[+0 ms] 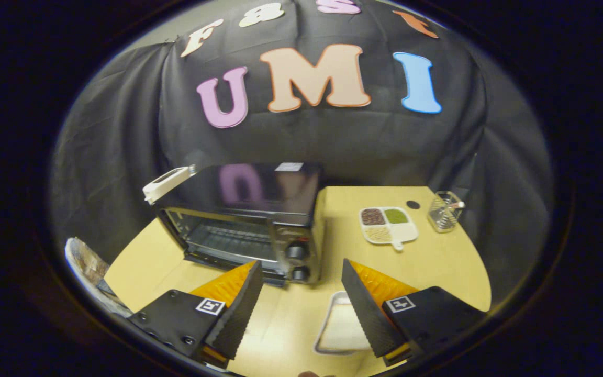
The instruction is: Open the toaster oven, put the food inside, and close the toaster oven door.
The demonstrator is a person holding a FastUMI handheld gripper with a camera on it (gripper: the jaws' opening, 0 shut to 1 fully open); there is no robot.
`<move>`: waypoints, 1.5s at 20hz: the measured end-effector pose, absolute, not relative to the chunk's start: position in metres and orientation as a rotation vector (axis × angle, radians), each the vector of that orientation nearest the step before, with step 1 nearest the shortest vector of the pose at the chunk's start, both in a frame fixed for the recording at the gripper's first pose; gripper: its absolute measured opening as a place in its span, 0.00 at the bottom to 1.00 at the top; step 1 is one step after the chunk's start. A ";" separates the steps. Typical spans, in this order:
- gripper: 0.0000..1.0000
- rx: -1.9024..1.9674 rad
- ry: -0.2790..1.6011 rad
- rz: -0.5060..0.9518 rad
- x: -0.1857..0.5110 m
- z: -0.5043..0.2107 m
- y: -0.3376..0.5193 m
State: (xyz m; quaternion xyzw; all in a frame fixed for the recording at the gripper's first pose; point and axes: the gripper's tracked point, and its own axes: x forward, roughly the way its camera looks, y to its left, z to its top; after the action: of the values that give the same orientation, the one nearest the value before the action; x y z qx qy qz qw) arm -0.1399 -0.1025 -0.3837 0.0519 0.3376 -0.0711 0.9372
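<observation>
Progress: early, by the look of it. Toaster oven (244,230) sits on the table (437,262), just ahead of the claw's left finger, its glass door upright and shut; a wire rack shows through the glass, nothing seen on it. Two knobs stacked on its right panel. Opening, loading and closing all appear left to do.

Claw (297,303): fingers spread wide, nothing between them but bare table; touching no object.

Containers:
- White tray (341,327), low and rectangular, lies just inside the right finger, partly hidden by it. Contents pale; cannot tell whether food lies on it or it is only the tray's floor. Likely the food carrier, as a judgement.
- Divided white dish (388,225), beyond the right finger, right of the oven and well apart from it. Dark reddish-brown grains in one compartment, green in the next, pale tan in the one below; the fourth looks bare.
- Clear holder (445,211) near the table's far right corner, something thin inside, too small to name.

White device (168,183) rests on the oven's far left top corner.

Next step, judged: take hold of the door's top edge and pull down.
</observation>
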 end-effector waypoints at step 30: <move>0.36 0.587 0.946 -0.352 -0.220 -0.466 -0.162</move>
State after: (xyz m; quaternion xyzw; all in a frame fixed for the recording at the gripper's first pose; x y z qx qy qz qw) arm -0.2197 -0.1622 -0.4661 0.2772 0.4464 -0.1664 0.8344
